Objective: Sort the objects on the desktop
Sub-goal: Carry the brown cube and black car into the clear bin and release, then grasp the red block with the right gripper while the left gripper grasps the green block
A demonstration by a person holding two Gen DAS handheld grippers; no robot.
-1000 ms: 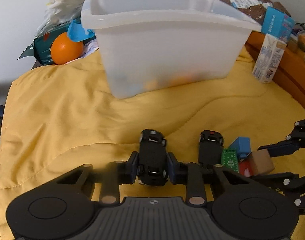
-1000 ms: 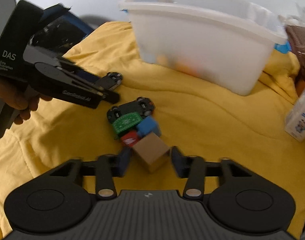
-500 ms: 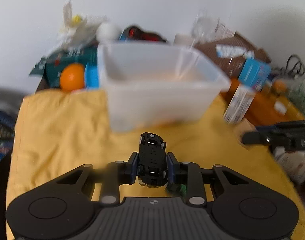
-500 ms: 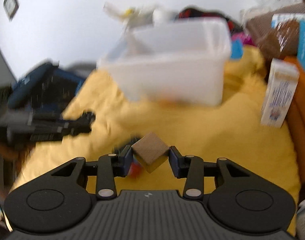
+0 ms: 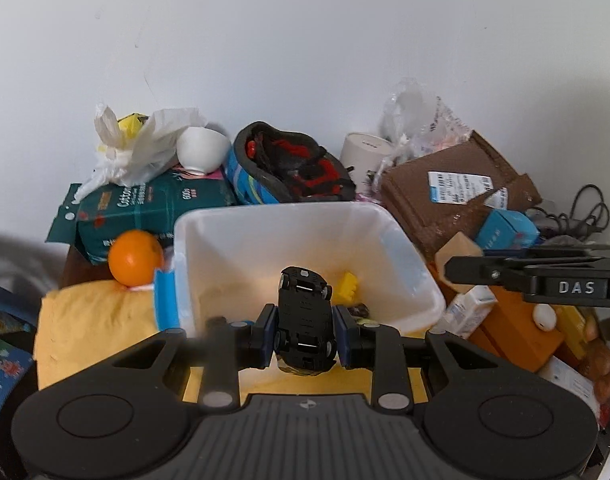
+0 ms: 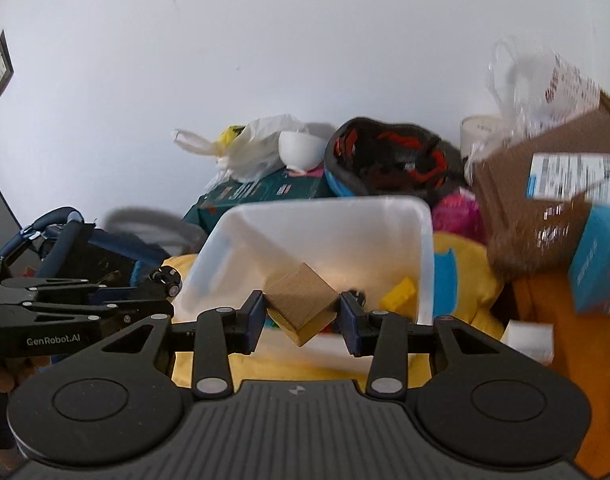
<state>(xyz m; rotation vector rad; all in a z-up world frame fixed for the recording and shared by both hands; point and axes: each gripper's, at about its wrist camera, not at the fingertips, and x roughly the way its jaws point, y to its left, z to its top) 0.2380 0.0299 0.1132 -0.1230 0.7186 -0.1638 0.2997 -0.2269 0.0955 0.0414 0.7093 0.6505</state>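
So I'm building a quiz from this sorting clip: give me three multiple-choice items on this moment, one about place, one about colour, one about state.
1. Where is the orange?
A. Inside the white plastic bin
B. Outside the bin, by its left wall
C. Held by a gripper

2. What colour is the toy car in the left gripper?
A. Black
B. Red
C. White

3. What is the right gripper doing?
A. Hanging open
B. Shut on nothing
C. Shut on the wooden block

Answers:
1 B, it sits left of the white plastic bin.
2 A, its body is all black.
3 C, both pads press the block's corners.
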